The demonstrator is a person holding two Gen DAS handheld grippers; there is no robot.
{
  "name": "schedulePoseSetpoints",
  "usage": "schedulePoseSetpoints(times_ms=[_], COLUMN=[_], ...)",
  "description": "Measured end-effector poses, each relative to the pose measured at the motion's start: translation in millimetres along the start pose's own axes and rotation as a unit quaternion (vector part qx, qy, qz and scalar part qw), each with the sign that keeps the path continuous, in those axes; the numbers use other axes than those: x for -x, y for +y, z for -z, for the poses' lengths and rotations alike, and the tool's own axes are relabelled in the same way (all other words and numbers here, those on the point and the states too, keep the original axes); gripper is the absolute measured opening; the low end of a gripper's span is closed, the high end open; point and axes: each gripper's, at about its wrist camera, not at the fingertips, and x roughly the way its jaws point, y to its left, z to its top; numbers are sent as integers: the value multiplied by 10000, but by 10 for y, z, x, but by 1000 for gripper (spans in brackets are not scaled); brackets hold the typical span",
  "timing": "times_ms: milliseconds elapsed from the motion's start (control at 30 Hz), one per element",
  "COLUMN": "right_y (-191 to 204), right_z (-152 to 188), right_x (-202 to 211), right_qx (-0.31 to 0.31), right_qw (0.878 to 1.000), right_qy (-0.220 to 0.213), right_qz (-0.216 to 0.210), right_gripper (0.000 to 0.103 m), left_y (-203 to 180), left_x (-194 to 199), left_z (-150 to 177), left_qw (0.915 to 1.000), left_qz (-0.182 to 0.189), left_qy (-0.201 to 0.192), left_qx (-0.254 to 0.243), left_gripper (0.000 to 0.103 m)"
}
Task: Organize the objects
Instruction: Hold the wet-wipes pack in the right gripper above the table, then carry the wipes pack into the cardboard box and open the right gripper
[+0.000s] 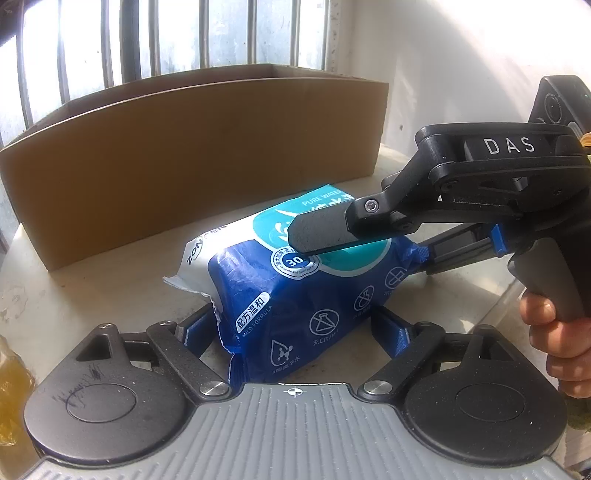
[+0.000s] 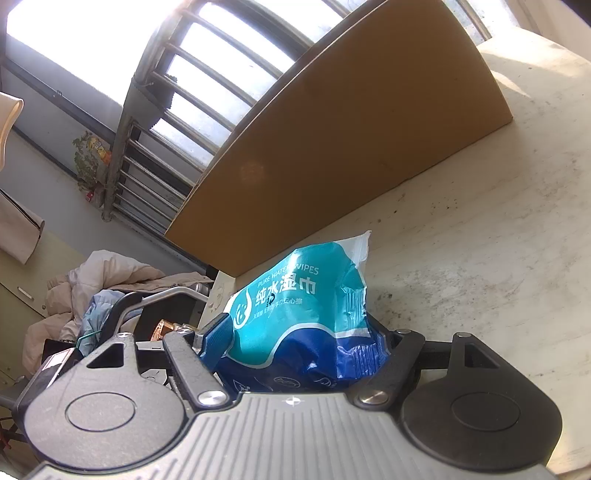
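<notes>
A blue, teal and white pack of wet wipes (image 1: 295, 295) is tilted up off the pale table (image 1: 92, 280). Its lower end sits between the blue pads of my left gripper (image 1: 295, 328), which touch both its sides. My right gripper (image 1: 354, 247) reaches in from the right, rolled on its side. One finger lies across the pack's teal face and the other runs behind its crimped end. In the right wrist view the pack (image 2: 295, 317) fills the gap of the right gripper (image 2: 303, 336), pressed by both pads.
A long open cardboard box (image 1: 207, 155) stands just behind the pack, in front of a barred window (image 1: 229, 33). A person's hand (image 1: 557, 332) holds the right gripper's handle. Something yellow (image 1: 11, 387) lies at the left edge. A pile of clothes (image 2: 92, 295) lies beyond the table.
</notes>
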Motion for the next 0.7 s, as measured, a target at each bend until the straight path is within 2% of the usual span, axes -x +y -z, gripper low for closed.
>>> schedulePoseSetpoints(times_ms=[300,700], right_y=[13,134], right_z=[-5,-43], right_x=[-3,90], right_qx=[6,162], right_qw=[10000,9997], right_qy=[-19,-148], right_qz=[4,-68], right_gripper=[76,76], left_y=[-5,-40], left_x=[12,191], left_z=[-37,-93], left_qw=[10000,9998], left_qz=[-24,-88], left_qy=[23,-153], left_qx=[29,17], left_gripper=[88,88])
